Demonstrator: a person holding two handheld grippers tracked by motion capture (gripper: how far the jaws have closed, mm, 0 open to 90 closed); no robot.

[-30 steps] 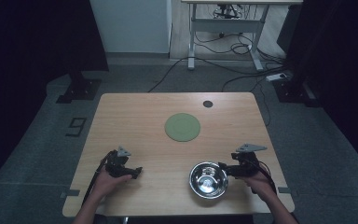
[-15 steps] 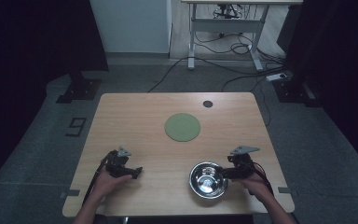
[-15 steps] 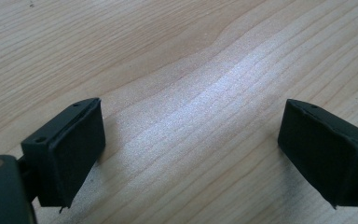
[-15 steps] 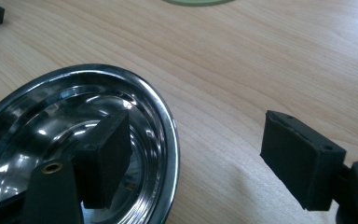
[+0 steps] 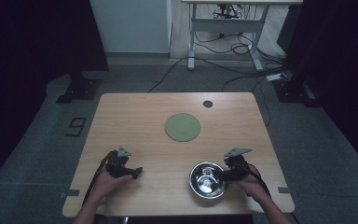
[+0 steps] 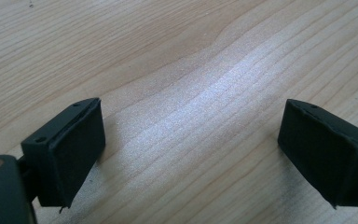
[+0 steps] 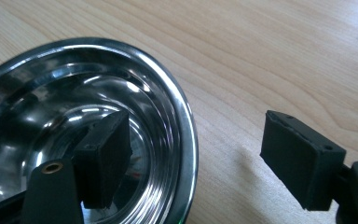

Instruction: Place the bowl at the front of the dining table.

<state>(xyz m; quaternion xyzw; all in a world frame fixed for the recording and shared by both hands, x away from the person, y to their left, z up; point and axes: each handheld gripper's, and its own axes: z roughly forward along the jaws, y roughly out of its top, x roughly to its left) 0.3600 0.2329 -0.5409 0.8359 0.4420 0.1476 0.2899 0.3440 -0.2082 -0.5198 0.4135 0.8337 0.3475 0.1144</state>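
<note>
A shiny steel bowl (image 5: 204,183) stands near the table's front edge, right of centre. My right gripper (image 5: 221,176) is at its right side, open. In the right gripper view the jaws straddle the bowl's rim (image 7: 186,140): one pad (image 7: 103,154) hangs inside the bowl (image 7: 42,98), the other (image 7: 298,156) outside over the wood, and neither presses on the rim. My left gripper (image 5: 136,171) rests at the front left, held by a hand. It is open, with bare wood between its pads (image 6: 72,147).
A flat green disc (image 5: 182,127) lies on the wooden table (image 5: 130,116) past its middle. A small dark round spot (image 5: 208,104) sits near the far edge. Cables and a desk frame (image 5: 223,32) are on the floor beyond.
My right gripper has edged left, closer onto the bowl's rim. The left gripper and the bowl have stayed put.
</note>
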